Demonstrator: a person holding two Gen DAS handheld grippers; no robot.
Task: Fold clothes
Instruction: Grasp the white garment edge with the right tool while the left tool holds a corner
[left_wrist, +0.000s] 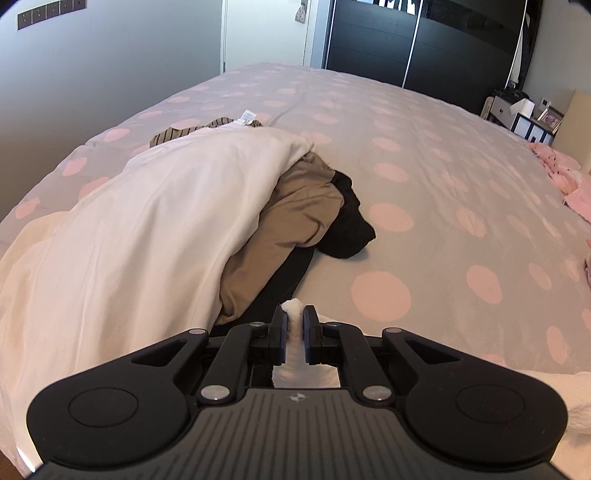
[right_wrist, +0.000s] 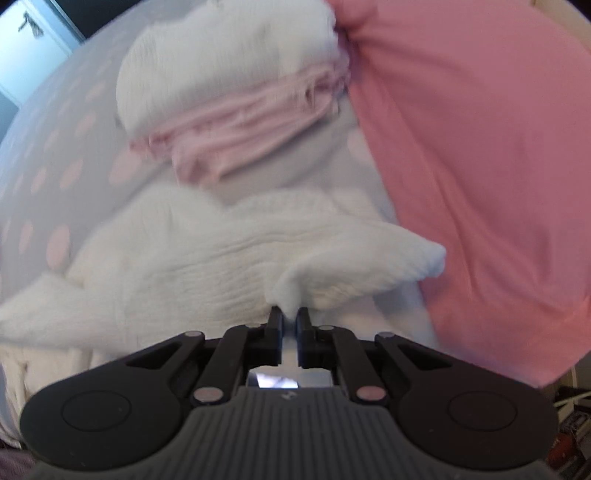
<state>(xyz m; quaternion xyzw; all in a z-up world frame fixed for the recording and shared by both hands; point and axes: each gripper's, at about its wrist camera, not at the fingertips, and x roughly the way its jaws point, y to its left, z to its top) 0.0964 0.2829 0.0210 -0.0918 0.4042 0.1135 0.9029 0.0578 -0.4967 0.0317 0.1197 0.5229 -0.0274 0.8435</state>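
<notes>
My left gripper (left_wrist: 294, 314) is shut on a pinched fold of white fluffy cloth (left_wrist: 293, 306), which trails under the gripper to the lower right. My right gripper (right_wrist: 290, 314) is shut on an edge of the same kind of white fluffy garment (right_wrist: 192, 258), which lies spread on the bed and lifts to a peak at the fingers. A heap of clothes lies left of the left gripper: a white sheet-like piece (left_wrist: 129, 229), a tan garment (left_wrist: 295, 218) and a black one (left_wrist: 347, 221).
The bed cover (left_wrist: 424, 184) is grey with pink dots. A folded stack of white and pink clothes (right_wrist: 236, 110) sits beyond the right gripper. A large pink pillow (right_wrist: 480, 166) lies to its right. A dark wardrobe (left_wrist: 424, 40) stands behind the bed.
</notes>
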